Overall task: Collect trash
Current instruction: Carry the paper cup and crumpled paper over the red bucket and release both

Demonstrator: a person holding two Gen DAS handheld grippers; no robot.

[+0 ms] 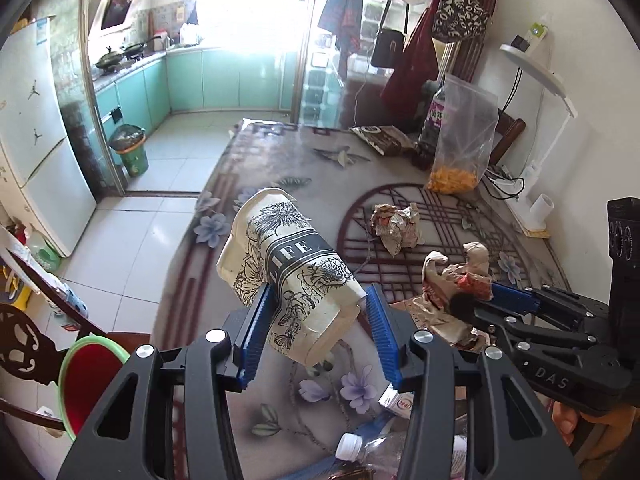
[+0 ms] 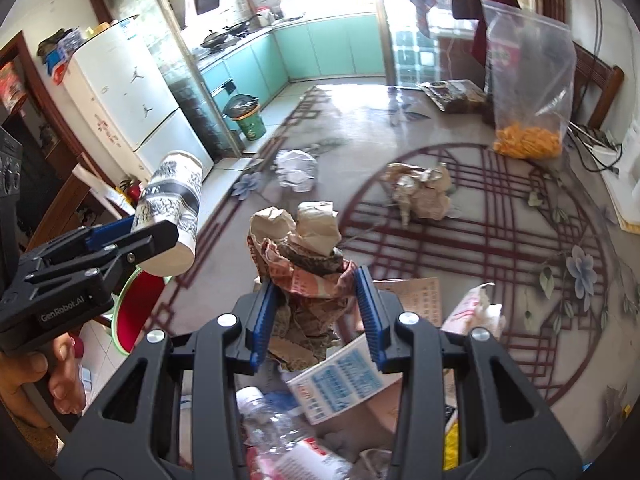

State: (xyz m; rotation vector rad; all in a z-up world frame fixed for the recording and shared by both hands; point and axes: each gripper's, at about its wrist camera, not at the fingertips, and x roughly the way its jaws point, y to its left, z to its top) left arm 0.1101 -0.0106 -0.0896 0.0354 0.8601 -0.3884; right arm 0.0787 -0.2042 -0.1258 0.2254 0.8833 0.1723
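The left gripper [image 1: 320, 320] is closed partly on a crushed paper cup [image 1: 288, 276] and holds it in the air above the table [image 1: 280, 152], near its left edge. The right gripper [image 2: 316, 304] is closed partly on a wad of crumpled paper [image 2: 304, 256] and holds it above a pile of boxes [image 2: 340, 380] and a bottle [image 2: 264, 408]. Another paper wad [image 2: 420, 194] lies on the table further away, near a plastic bag [image 2: 528, 92] with orange snacks.
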